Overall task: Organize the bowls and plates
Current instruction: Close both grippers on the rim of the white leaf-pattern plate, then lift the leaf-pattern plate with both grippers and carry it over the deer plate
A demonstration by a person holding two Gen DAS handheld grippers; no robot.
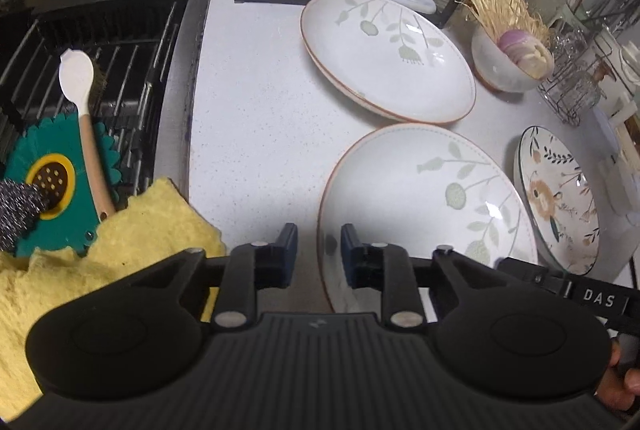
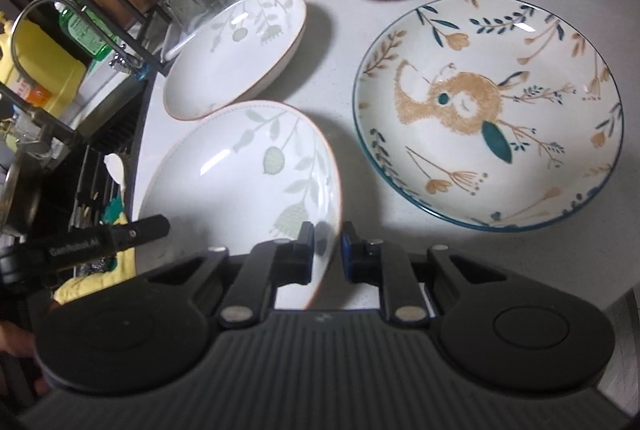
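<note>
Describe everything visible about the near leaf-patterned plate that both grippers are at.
The near leaf-patterned plate is a shallow, glossy white dish, ceramic by its look, with pale green leaves and stems and a thin reddish-brown rim. It sits on the white speckled counter, beside a matching plate behind it and a rabbit-patterned plate. The left gripper straddles its left rim; the right gripper is clamped on its right rim. Nothing lies in it.
</note>
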